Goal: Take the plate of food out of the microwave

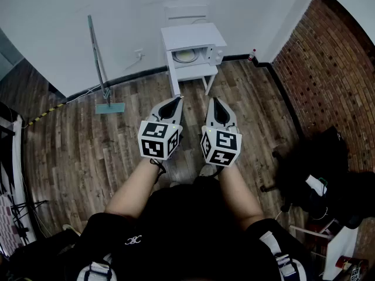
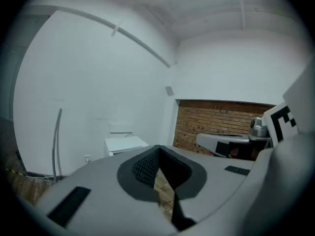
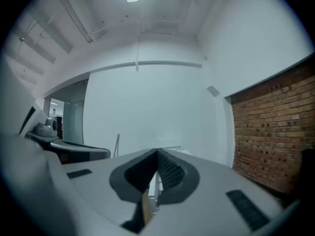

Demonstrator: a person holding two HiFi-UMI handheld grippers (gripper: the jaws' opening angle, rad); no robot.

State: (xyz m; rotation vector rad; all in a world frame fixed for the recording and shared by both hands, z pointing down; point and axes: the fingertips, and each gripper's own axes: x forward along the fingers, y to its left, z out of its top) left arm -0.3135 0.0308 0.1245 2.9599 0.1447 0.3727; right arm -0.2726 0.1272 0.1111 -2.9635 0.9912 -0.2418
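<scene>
You are holding the left gripper (image 1: 177,99) and right gripper (image 1: 214,100), fingers pressed together and empty, well apart from the microwave (image 1: 196,38), its plate (image 1: 186,55) untouched inside.

The microwave (image 1: 193,37) and the tabletop (image 1: 198,71) under it are white, the plate (image 1: 186,55) inside pale cream. The floor (image 1: 88,151) is brown wood planking, one wall (image 1: 334,63) red brick, the mop head (image 1: 110,107) teal. The left gripper (image 1: 177,99) and right gripper (image 1: 213,99) are light grey with black-and-white square-patterned marker cubes.
</scene>
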